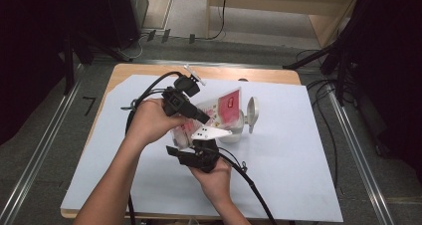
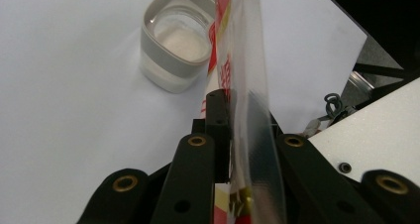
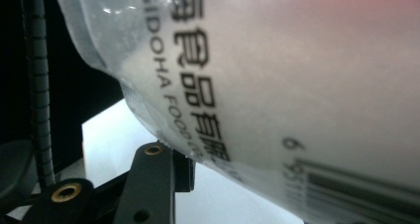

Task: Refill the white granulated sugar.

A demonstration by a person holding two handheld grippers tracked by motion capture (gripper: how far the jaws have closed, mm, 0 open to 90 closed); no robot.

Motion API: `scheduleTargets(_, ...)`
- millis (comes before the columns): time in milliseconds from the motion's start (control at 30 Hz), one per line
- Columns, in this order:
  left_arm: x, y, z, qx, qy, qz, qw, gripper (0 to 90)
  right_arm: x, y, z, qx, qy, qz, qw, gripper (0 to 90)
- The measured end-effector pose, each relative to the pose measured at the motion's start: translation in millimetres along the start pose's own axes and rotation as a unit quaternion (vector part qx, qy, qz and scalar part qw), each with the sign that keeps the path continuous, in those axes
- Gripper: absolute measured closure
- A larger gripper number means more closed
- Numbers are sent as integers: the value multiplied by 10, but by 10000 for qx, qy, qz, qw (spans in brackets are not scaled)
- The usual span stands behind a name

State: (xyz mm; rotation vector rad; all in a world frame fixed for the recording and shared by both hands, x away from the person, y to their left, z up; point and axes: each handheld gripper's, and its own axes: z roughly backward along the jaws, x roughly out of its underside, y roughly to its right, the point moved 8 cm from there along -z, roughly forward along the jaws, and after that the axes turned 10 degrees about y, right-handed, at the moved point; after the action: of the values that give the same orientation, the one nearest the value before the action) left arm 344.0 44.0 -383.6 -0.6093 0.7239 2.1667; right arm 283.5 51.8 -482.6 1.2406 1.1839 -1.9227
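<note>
High view, pouch (image 1: 226, 108) over open jar (image 1: 238, 131) (white contents)

Bright overhead light, blurred close-ups

One red and white packet (image 1: 226, 108), one clear container (image 1: 235, 130) with one hinged lid (image 1: 252, 111), two tools, one white table (image 1: 293, 150).

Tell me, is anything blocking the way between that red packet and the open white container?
Nothing visible does. The red and clear food packet, held by both grippers, hangs tilted right over the open white container, whose lid is flipped back, away from the mouth.
</note>
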Motion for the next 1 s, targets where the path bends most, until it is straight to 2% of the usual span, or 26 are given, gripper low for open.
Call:
scheduleTargets(100, -62, -9, 37, -72, 135, 3, 9999, 860, -72, -17, -5, -109, 36, -118, 9999, 621)
scheduleTargets(233, -172, -7, 78, -302, 182, -164, 9992, 859, -180, 10, 0, -147, 103, -163, 9997, 622)
scheduleTargets(333, -252, -5, 63, -356, 224, -130, 9990, 849, -252, 38, 2, -272, 101, -313, 9991, 621)
scheduleTargets(433, -318, -11, 39, -398, 121, -209, 9989, 837, -314, 55, 10, -568, 258, -696, 9956, 617)
scheduleTargets(600, -432, 24, -5, -447, 112, -244, 9986, 829, -404, 86, 47, -650, 444, -909, 9927, 613)
scheduleTargets(633, -449, 32, -8, -448, 107, -216, 9987, 829, -419, 87, 52, -701, 469, -974, 9917, 605)
scheduleTargets(700, -484, 21, -16, -456, 72, -237, 9987, 828, -455, 92, 63, -882, 554, -1194, 9874, 597)
scheduleTargets(833, -517, 26, -25, -511, -27, -219, 9985, 828, -491, 103, 61, -839, 579, -1222, 9872, 581)
scheduleTargets(1000, -555, 43, -27, -599, -140, -282, 9977, 830, -517, 99, 27, -706, 531, -1069, 9903, 612)
